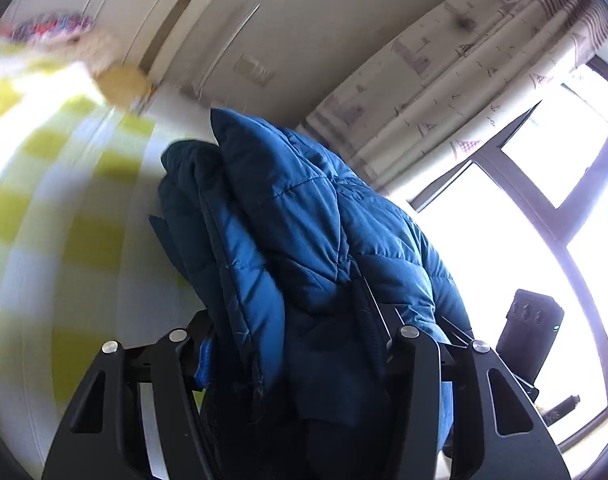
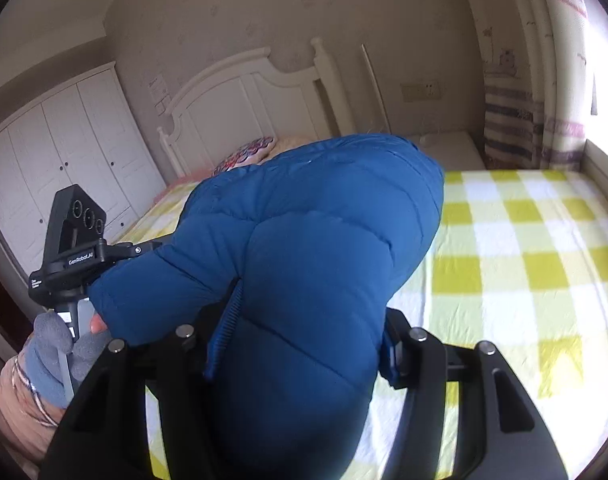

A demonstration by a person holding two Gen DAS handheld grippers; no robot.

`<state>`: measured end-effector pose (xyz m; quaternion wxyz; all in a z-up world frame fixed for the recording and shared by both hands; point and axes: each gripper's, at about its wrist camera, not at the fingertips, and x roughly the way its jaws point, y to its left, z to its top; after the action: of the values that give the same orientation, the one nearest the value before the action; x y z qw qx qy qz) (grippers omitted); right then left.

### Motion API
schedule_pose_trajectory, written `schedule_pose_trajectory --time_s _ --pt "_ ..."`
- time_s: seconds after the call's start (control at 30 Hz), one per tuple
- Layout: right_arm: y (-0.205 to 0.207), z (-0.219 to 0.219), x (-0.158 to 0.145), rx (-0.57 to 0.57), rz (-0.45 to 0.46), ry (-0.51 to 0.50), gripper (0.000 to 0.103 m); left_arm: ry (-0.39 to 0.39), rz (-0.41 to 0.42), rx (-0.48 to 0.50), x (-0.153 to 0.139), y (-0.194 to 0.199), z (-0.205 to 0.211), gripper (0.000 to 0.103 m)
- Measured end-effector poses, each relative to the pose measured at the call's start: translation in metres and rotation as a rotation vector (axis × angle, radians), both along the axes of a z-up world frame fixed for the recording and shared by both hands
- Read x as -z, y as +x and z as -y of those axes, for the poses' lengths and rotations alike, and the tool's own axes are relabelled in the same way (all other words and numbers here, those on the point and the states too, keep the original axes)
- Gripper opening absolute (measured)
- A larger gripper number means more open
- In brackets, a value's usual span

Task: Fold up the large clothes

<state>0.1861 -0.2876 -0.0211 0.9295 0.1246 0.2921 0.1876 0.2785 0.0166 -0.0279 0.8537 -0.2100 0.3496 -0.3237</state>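
Left wrist view: no baskets or boxes anywhere, just the blue puffer jacket [image 1: 304,240], quilted and bunched into thick folds, a zipper edge showing. It's stuffed between the fingers of the left hand-held gripper [image 1: 295,356], which is clamped on it, and it billows up toward 12 o'clock. Right wrist view is pretty much the same deal: the right hand-held gripper [image 2: 299,344] is pinching a fat puffy chunk that bulges toward 12, lifted over the bed [image 2: 524,264] with its yellow check sheet. A gloved hand [image 2: 59,352] sits at 8 o'clock.
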Motion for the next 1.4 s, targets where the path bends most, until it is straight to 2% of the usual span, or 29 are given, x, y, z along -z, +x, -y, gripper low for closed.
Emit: schedule_pose_trajectory --time_s 0.03,0.07,0.1,0.13,0.17,0.2,0.27,0.33,0.43,0.47,0.5,0.53,0.57,0.63,0.67,0.7,0.77,0.8,0.83,0.87,0.93,0.97,1.03,1.07,1.1,1.13,1.17,1.27,1.4 --pt "0.007 0.003 0.004 0.004 -0.003 -0.01 0.057 0.04 0.031 -0.011 0.003 0.005 0.005 0.046" --pt "0.021 0.004 0.017 0.012 -0.038 -0.031 0.057 0.073 0.023 -0.022 0.013 0.014 0.011 0.046" --pt "0.033 0.007 0.03 0.025 -0.102 -0.035 0.058 0.091 -0.017 -0.028 0.024 0.026 0.014 0.046" --pt "0.043 0.008 0.045 0.048 -0.174 -0.039 0.065 0.129 -0.103 -0.042 0.048 0.038 0.018 0.047" --pt "0.044 0.013 0.054 0.067 -0.187 0.017 0.072 0.098 -0.101 -0.044 0.058 0.038 0.014 0.05" --pt "0.043 0.015 0.053 0.068 -0.194 0.046 0.073 0.074 -0.088 -0.045 0.06 0.035 0.008 0.051" --pt "0.04 0.014 0.049 0.08 -0.229 0.028 0.081 0.078 -0.094 -0.034 0.058 0.027 0.004 0.05" --pt "0.032 0.01 0.031 0.128 -0.203 -0.054 0.081 0.122 -0.074 -0.027 0.05 0.025 0.003 0.05" --pt "0.014 -0.01 -0.009 0.21 -0.054 -0.122 0.081 0.142 -0.073 -0.029 0.041 0.022 0.005 0.05" --pt "0.014 -0.01 -0.009 0.21 -0.054 -0.122 0.081 0.145 -0.068 -0.036 0.04 0.021 0.005 0.05" --pt "0.011 -0.024 -0.024 0.202 0.011 -0.139 0.081 0.147 -0.063 -0.048 0.04 0.019 0.005 0.051" --pt "0.017 -0.06 -0.037 0.165 0.07 -0.243 0.081 0.141 -0.062 -0.062 0.041 0.015 0.005 0.051" --pt "0.017 -0.06 -0.037 0.165 0.07 -0.243 0.081 0.132 -0.062 -0.074 0.044 0.013 -0.002 0.051" --pt "0.035 -0.091 -0.03 0.12 0.059 -0.384 0.081 0.122 -0.054 -0.097 0.045 0.003 -0.007 0.055" --pt "0.047 -0.108 -0.015 0.085 0.011 -0.455 0.083 0.14 -0.039 -0.11 0.043 -0.004 -0.01 0.058" --pt "0.052 -0.122 -0.002 0.044 -0.053 -0.481 0.084 0.164 -0.023 -0.125 0.038 -0.01 -0.011 0.058" --pt "0.047 -0.133 0.018 0.052 -0.022 -0.495 0.084 0.234 0.035 -0.179 0.027 -0.027 -0.02 0.061" --pt "0.042 -0.132 0.019 0.052 -0.02 -0.486 0.084 0.268 0.077 -0.214 0.019 -0.037 -0.028 0.066" --pt "0.041 -0.13 0.016 0.051 -0.035 -0.47 0.083 0.296 0.123 -0.252 0.01 -0.048 -0.037 0.081" --pt "0.04 -0.128 0.011 0.054 -0.047 -0.467 0.081 0.306 0.163 -0.28 0.001 -0.055 -0.042 0.091" --pt "0.029 -0.138 -0.003 0.077 -0.012 -0.506 0.08 0.32 0.229 -0.335 -0.017 -0.071 -0.053 0.094" --pt "0.018 -0.146 -0.008 0.08 0.046 -0.517 0.081 0.329 0.244 -0.357 -0.022 -0.075 -0.055 0.098" --pt "0.01 -0.16 0.0 0.063 0.077 -0.518 0.08 0.341 0.276 -0.405 -0.034 -0.087 -0.057 0.099" --pt "0.023 -0.164 0.012 0.042 0.029 -0.517 0.079 0.351 0.296 -0.432 -0.039 -0.094 -0.057 0.099" --pt "0.029 -0.17 0.026 0.052 -0.002 -0.542 0.079 0.366 0.319 -0.449 -0.044 -0.102 -0.056 0.099" --pt "0.024 -0.178 0.037 0.064 0.033 -0.601 0.079 0.386 0.342 -0.458 -0.048 -0.11 -0.054 0.099" --pt "0.022 -0.18 0.041 0.069 0.049 -0.627 0.078 0.4 0.358 -0.463 -0.05 -0.115 -0.05 0.099" --pt "0.022 -0.178 0.042 0.088 0.035 -0.591 0.078 0.447 0.411 -0.489 -0.06 -0.129 -0.039 0.099" --pt "0.021 -0.176 0.042 0.097 0.04 -0.584 0.078 0.446 0.433 -0.482 -0.07 -0.142 -0.028 0.099"
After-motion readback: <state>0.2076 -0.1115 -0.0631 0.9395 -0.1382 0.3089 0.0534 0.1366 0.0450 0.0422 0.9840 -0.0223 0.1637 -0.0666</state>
